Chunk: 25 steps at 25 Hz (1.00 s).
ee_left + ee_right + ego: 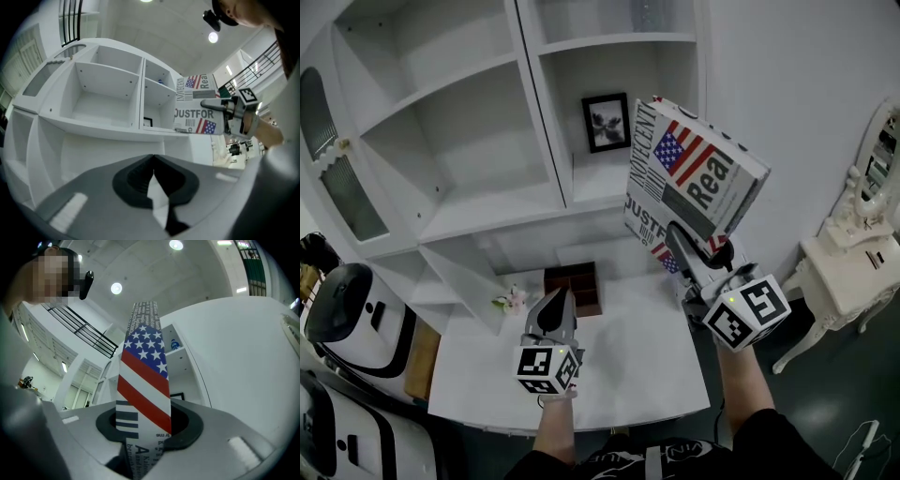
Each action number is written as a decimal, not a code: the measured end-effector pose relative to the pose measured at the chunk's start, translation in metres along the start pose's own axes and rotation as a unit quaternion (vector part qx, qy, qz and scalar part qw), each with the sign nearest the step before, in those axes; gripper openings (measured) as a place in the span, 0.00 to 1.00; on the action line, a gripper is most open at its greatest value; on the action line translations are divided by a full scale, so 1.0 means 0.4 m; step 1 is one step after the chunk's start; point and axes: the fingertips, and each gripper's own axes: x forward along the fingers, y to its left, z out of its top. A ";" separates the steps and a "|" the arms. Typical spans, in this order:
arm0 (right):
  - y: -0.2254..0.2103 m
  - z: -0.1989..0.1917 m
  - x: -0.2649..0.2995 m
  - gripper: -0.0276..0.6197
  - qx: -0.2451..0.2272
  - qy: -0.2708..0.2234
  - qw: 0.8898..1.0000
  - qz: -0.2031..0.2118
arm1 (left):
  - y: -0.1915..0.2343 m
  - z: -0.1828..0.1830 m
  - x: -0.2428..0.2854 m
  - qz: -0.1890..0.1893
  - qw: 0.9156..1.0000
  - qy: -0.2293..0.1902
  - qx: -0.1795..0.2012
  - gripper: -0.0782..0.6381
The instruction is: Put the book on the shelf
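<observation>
A book [694, 178] with a stars-and-stripes cover is held up in the air, tilted, in front of the white shelf unit [487, 141]. My right gripper [682, 246] is shut on its lower edge. In the right gripper view the book [143, 376] stands upright between the jaws of that gripper [145, 420]. My left gripper [554, 309] hovers lower over the white table [619, 375], shut with nothing in it. In the left gripper view its tips [153, 158] meet, and the book [197, 110] shows at the right, beside the shelf [108, 93].
A framed picture [606, 122] stands in the shelf compartment behind the book. A dark brown box [573, 288] and a small flower [510, 301] lie on the table. A white dressing table [853, 272] stands at the right, white machines [347, 309] at the left.
</observation>
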 end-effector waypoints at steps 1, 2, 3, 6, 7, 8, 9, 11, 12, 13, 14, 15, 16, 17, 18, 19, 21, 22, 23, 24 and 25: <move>-0.001 0.017 0.016 0.29 -0.003 -0.009 1.000 -0.001 | 0.004 0.007 0.010 -0.004 1.000 -0.001 0.003 0.11; -0.003 0.031 0.033 0.29 -0.007 -0.016 1.000 -0.003 | 0.010 0.013 0.019 -0.008 1.000 -0.003 0.006 0.11; -0.005 0.044 0.050 0.29 -0.012 -0.021 1.000 -0.005 | 0.017 0.019 0.027 -0.011 1.000 -0.005 0.008 0.11; -0.008 0.072 0.096 0.29 -0.031 -0.029 0.999 -0.010 | 0.033 0.030 0.047 -0.015 1.000 -0.013 0.009 0.11; -0.010 0.076 0.112 0.29 -0.037 -0.029 0.999 -0.011 | 0.036 0.033 0.054 -0.017 1.000 -0.016 0.009 0.11; -0.014 0.078 0.130 0.29 -0.042 -0.026 0.999 -0.013 | 0.038 0.037 0.062 -0.020 1.000 -0.018 0.009 0.11; -0.019 0.078 0.151 0.29 -0.046 -0.023 0.999 -0.015 | 0.041 0.041 0.071 -0.023 1.000 -0.020 0.008 0.11; -0.032 0.077 0.196 0.30 -0.053 -0.014 0.998 -0.021 | 0.051 0.046 0.090 -0.029 0.999 -0.020 0.007 0.11; -0.037 0.077 0.215 0.30 -0.056 -0.010 0.998 -0.024 | 0.054 0.046 0.096 -0.032 0.999 -0.019 0.006 0.11; -0.040 0.077 0.229 0.30 -0.059 -0.007 0.998 -0.026 | 0.057 0.044 0.099 -0.034 0.999 -0.018 0.005 0.11; -0.042 0.075 0.239 0.30 -0.061 -0.002 0.998 -0.028 | 0.057 0.041 0.099 -0.035 0.999 -0.018 0.004 0.11; -0.043 0.070 0.249 0.30 -0.062 0.004 0.998 -0.030 | 0.059 0.038 0.099 -0.036 0.999 -0.019 0.003 0.11; -0.045 0.063 0.264 0.30 -0.062 0.011 0.998 -0.031 | 0.065 0.035 0.102 -0.036 0.999 -0.019 0.001 0.11; -0.048 0.052 0.287 0.30 -0.061 0.020 0.997 -0.032 | 0.076 0.033 0.109 -0.036 0.999 -0.019 -0.001 0.11; -0.054 0.041 0.316 0.30 -0.059 0.029 0.997 -0.032 | 0.092 0.031 0.121 -0.035 0.999 -0.017 -0.003 0.11; -0.061 0.029 0.348 0.30 -0.057 0.040 0.997 -0.031 | 0.108 0.030 0.135 -0.035 0.999 -0.013 -0.005 0.11; -0.078 0.003 0.412 0.30 -0.057 0.062 0.996 -0.032 | 0.141 0.026 0.166 -0.033 0.999 -0.005 -0.010 0.11; -0.085 -0.010 0.445 0.30 -0.058 0.073 0.995 -0.034 | 0.160 0.026 0.182 -0.033 0.999 -0.002 -0.013 0.11; -0.090 -0.021 0.473 0.30 -0.059 0.082 0.994 -0.036 | 0.176 0.025 0.195 -0.033 0.999 0.001 -0.015 0.11; -0.092 -0.030 0.492 0.30 -0.059 0.088 0.994 -0.038 | 0.186 0.024 0.202 -0.033 0.999 0.002 -0.016 0.11; -0.094 -0.036 0.499 0.30 -0.059 0.092 0.993 -0.040 | 0.189 0.024 0.204 -0.034 0.999 0.002 -0.016 0.11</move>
